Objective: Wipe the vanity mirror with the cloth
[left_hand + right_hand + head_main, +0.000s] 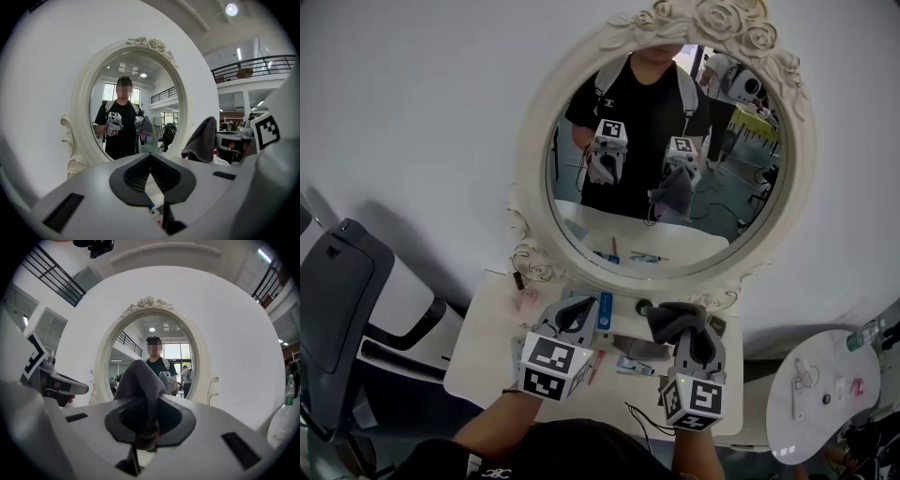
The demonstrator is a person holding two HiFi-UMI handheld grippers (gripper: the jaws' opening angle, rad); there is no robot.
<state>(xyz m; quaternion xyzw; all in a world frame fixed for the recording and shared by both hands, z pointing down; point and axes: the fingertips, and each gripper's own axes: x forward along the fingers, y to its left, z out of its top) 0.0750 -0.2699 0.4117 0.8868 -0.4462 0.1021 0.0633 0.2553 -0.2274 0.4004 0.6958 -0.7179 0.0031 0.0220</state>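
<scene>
An oval vanity mirror (666,159) in an ornate white frame stands at the back of a white vanity table (487,347). It fills the middle of the left gripper view (126,93) and the right gripper view (140,341). My right gripper (686,328) (149,404) is shut on a grey cloth (675,317) (139,378) that bunches up above its jaws, low in front of the glass. My left gripper (572,319) (150,157) is shut and holds nothing. The cloth (204,140) hangs to its right. Both grippers are short of the glass and reflected in it.
Small items lie on the table under the grippers: a blue tube (606,309), a red pen (595,366), a packet (635,366) and a thin cable (642,417). A grey chair (337,300) stands at the left. A round white side table (825,394) is at the right.
</scene>
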